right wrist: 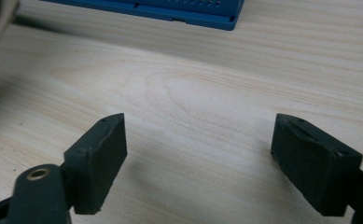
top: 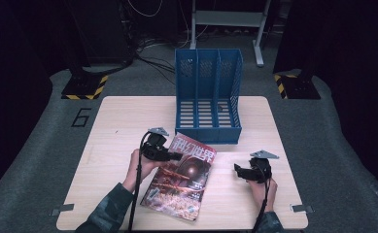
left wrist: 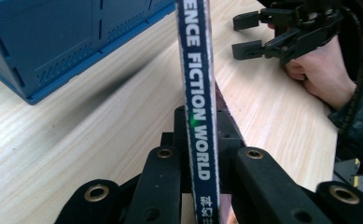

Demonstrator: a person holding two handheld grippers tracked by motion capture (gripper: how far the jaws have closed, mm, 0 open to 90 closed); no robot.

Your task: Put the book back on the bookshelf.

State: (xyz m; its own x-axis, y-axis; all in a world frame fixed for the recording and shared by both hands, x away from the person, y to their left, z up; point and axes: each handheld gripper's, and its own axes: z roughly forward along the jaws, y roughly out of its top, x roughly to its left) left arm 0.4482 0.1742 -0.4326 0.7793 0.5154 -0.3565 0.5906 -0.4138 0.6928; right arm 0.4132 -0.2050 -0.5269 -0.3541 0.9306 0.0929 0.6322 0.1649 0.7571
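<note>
Forearms enter the high view from its bottom edge: the left gripper (top: 174,156) reaches onto the magazine's (top: 181,182) left edge, just in front of the blue file rack (top: 208,97), while the right gripper (top: 240,171) sits on the counter (top: 113,126), apart from the magazine's right edge. From the left gripper view, its jaws pinch the magazine spine (left wrist: 198,107), held on edge. From the right gripper view, its jaws stand spread over bare wood.
</note>
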